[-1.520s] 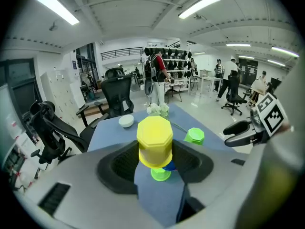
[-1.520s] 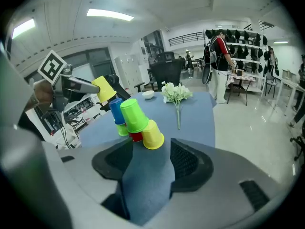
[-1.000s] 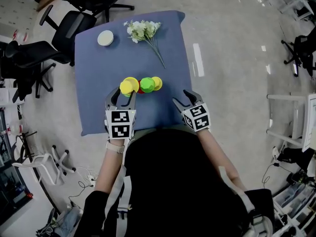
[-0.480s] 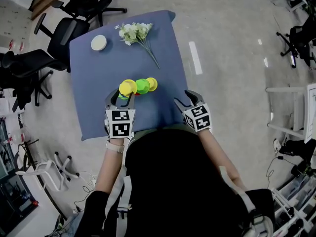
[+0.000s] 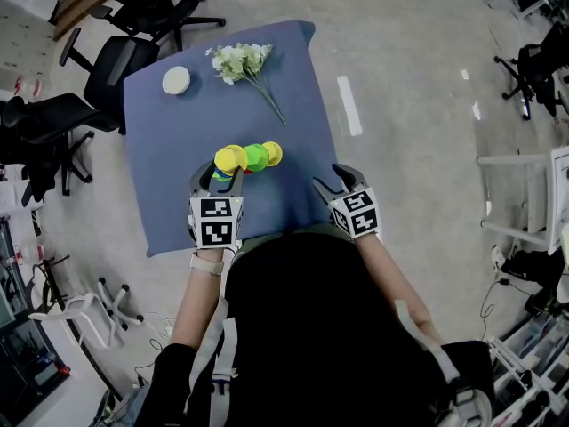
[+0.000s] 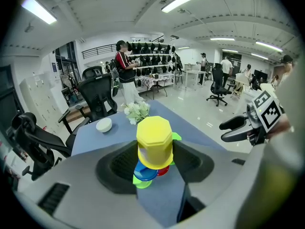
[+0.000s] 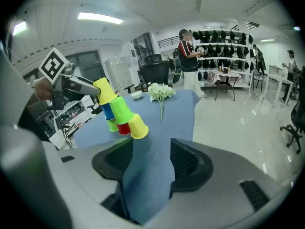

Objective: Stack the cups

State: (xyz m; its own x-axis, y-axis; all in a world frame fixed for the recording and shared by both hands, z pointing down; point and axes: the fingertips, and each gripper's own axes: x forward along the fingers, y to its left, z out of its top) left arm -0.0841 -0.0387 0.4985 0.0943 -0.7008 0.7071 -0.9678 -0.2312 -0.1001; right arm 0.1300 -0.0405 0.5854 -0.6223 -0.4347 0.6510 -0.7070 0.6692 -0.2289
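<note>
no legible text, no labels, no numbers

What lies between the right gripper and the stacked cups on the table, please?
Only bare blue tablecloth: the right gripper view shows nothing between the right gripper and the cups, and the head view agrees.

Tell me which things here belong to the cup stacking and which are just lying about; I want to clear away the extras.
For the job:
- top yellow cup
- blue cup
- upper green cup
- lower green cup
- red cup
- lower yellow cup

Lying about:
- flowers
- white bowl
</note>
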